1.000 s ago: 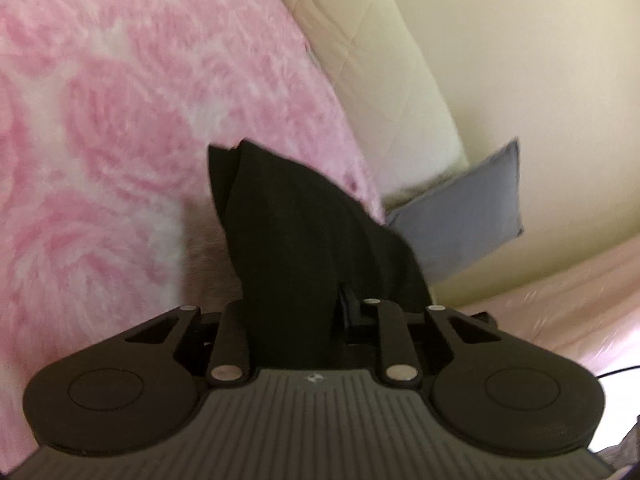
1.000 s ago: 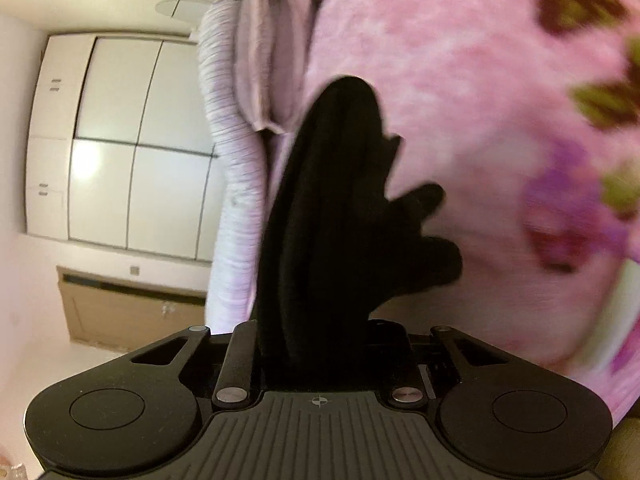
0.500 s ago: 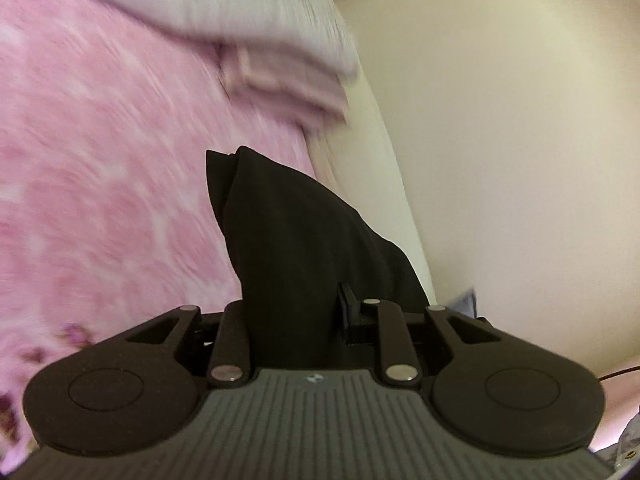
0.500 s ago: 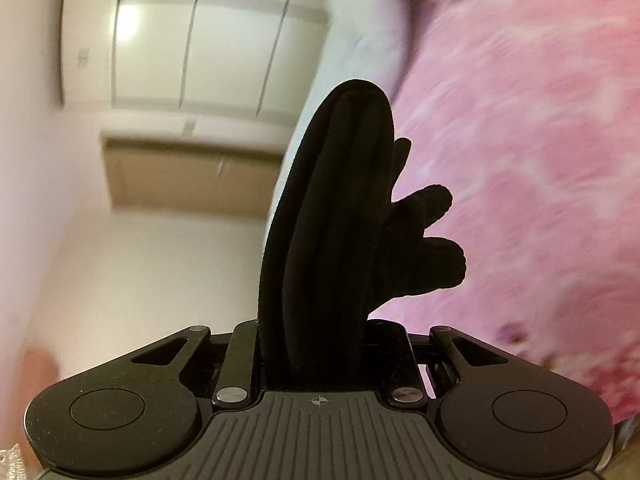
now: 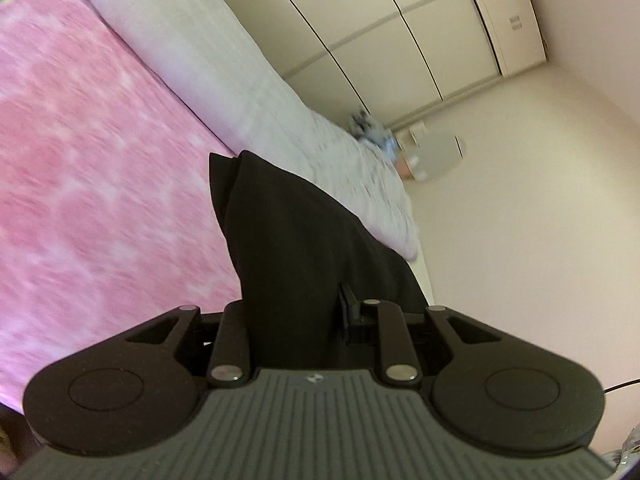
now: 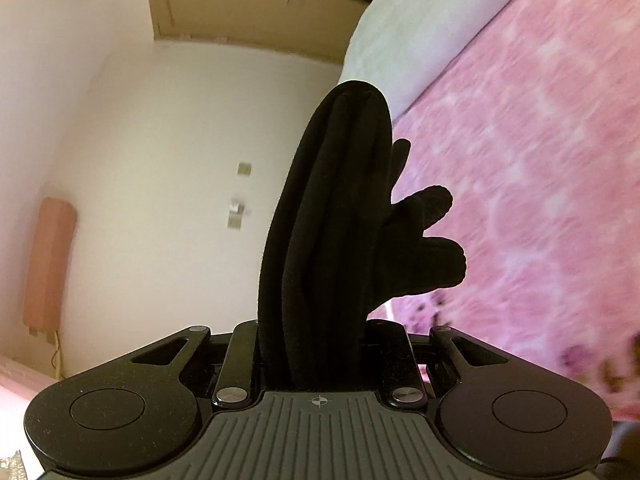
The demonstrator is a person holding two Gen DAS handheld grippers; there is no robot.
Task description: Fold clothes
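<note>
A black garment [image 5: 296, 248] fills the space between the jaws of my left gripper [image 5: 298, 280], which is shut on a folded bunch of it; the fingers are wrapped and hidden by the cloth. In the right wrist view another bunched part of the black garment [image 6: 332, 216] stands up out of my right gripper [image 6: 320, 300], which is shut on it too, with small flaps sticking out to the right. Both grippers hold the cloth up above the pink blanket [image 5: 88, 184].
A pink floral blanket [image 6: 532, 168] covers the bed. A pale grey striped duvet [image 5: 224, 80] lies along its far edge. Cream wardrobe doors [image 5: 400, 28] and a bare wall [image 6: 168, 152] stand behind, with a pink radiator-like panel [image 6: 48, 264] at the left.
Both grippers have swung and risen with the black garment still clamped. The background slid from the pillows and the blanket to the duvet, wardrobe and wall.
</note>
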